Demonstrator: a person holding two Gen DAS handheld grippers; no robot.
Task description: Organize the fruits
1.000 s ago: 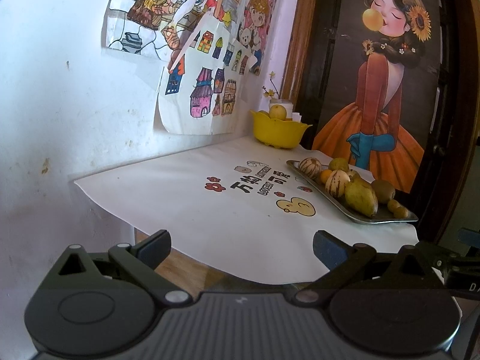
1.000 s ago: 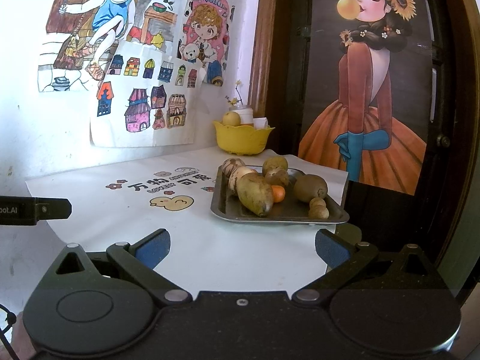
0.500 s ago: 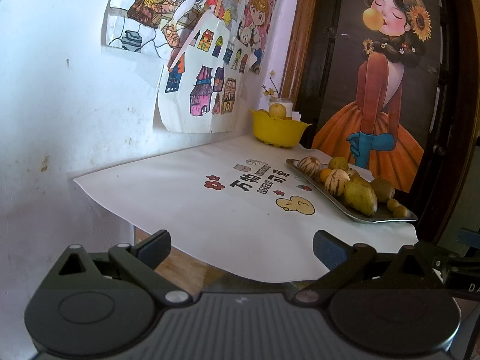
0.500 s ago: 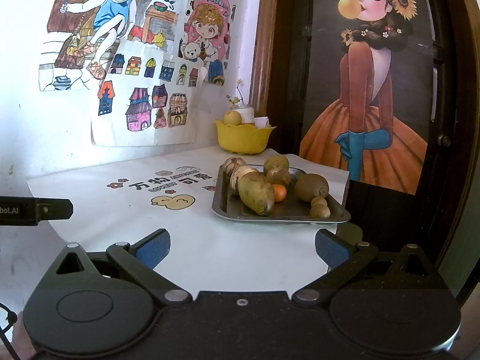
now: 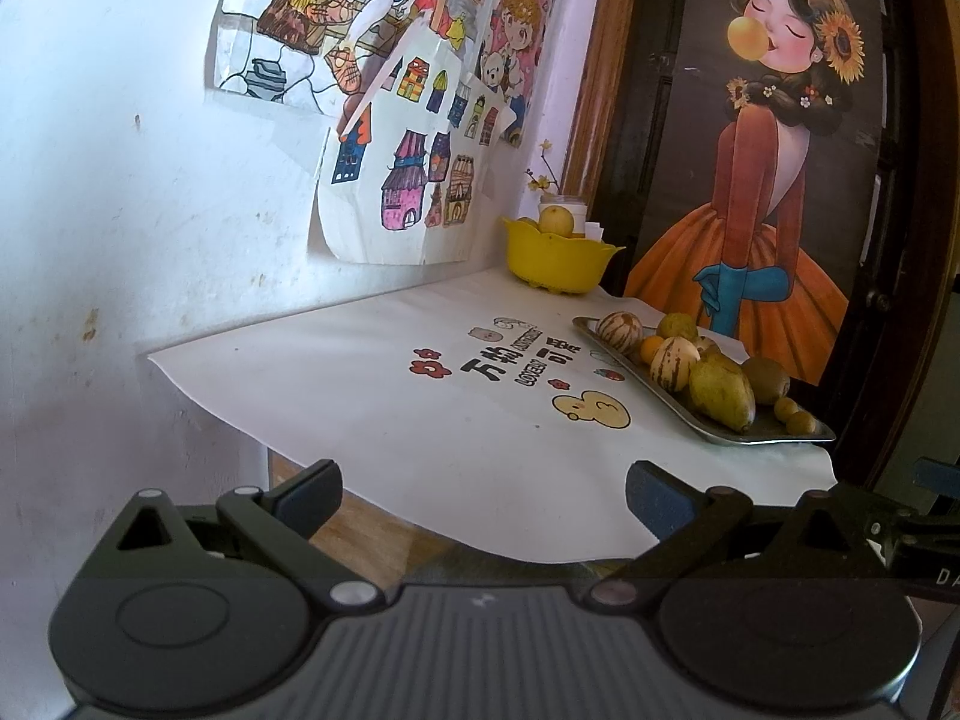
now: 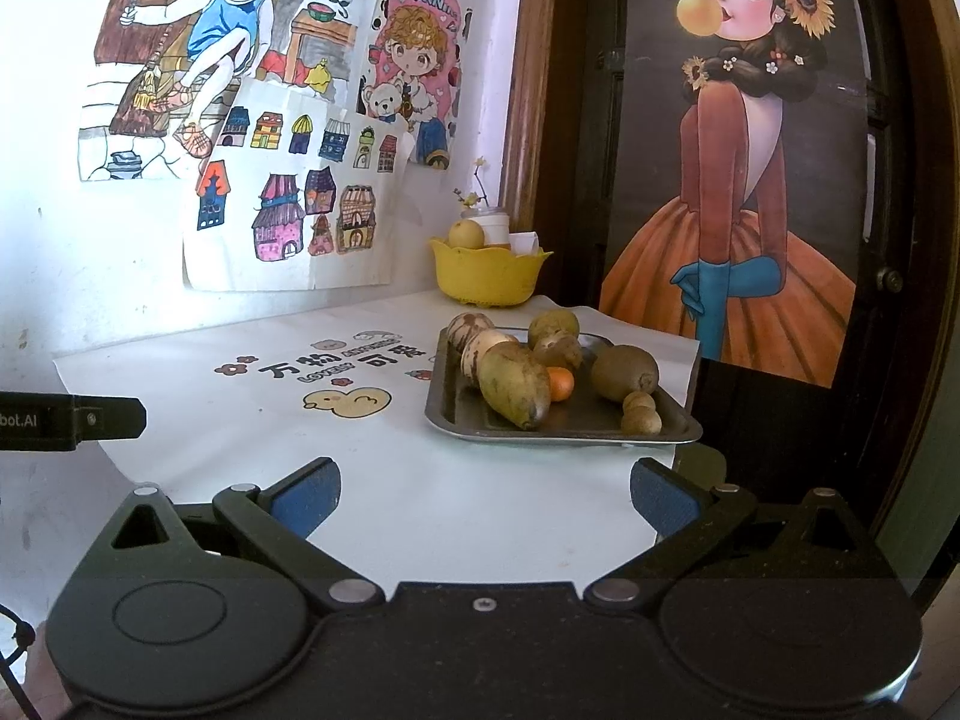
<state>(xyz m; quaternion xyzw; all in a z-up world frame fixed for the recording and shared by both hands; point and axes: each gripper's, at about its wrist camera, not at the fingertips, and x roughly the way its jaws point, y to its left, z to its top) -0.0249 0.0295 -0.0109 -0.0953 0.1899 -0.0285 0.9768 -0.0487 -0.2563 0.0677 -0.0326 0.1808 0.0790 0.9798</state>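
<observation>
steel tray (image 6: 456,414) of mixed fruit waits on the table (image 6: 420,498), sorting barely begun.
one fruit (image 6: 466,234) sits in the yellow bowl (image 6: 489,276); left tool (image 5: 483,495) and right tool (image 6: 485,492) gape wide, empty.

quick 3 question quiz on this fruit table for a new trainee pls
1. True or false: the right gripper is shut on a fruit.
2. Where does the yellow bowl stand: A) on the metal tray, B) behind the tray by the wall, C) at the table's near edge?
3. What lies at the tray's near right corner, in the right wrist view?

Key: 1 false, both it and the left gripper are open and empty. 2 B. 3 two small brown fruits.
</observation>
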